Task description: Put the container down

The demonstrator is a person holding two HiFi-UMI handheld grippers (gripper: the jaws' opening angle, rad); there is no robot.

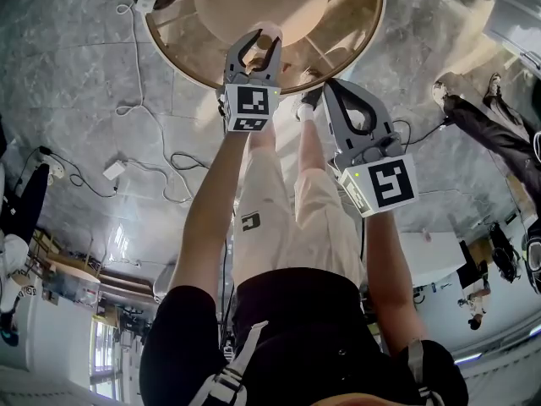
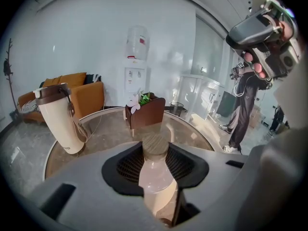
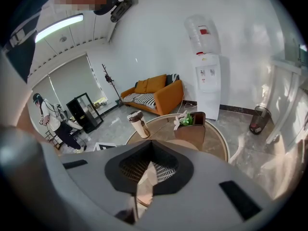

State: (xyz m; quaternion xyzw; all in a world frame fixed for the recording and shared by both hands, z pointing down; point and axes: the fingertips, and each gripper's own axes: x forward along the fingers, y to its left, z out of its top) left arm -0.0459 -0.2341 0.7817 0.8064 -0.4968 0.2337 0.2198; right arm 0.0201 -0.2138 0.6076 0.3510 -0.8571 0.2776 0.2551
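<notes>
Round glass worktop [image 2: 108, 134] on a pale wooden frame. At its middle, a brown box [image 2: 147, 113] with flowers. Near its left rim, well apart from the box, the container [image 2: 60, 121]: cream tumbler body, brown lid, brown strap down one side. Standing on its base, long axis near vertical, lid up, top leaning slightly left. Over the worktop's near rim, left gripper [image 1: 263, 37], jaws narrowly apart. Just off that rim, right gripper [image 1: 330, 84], jaws closed tip to tip.
</notes>
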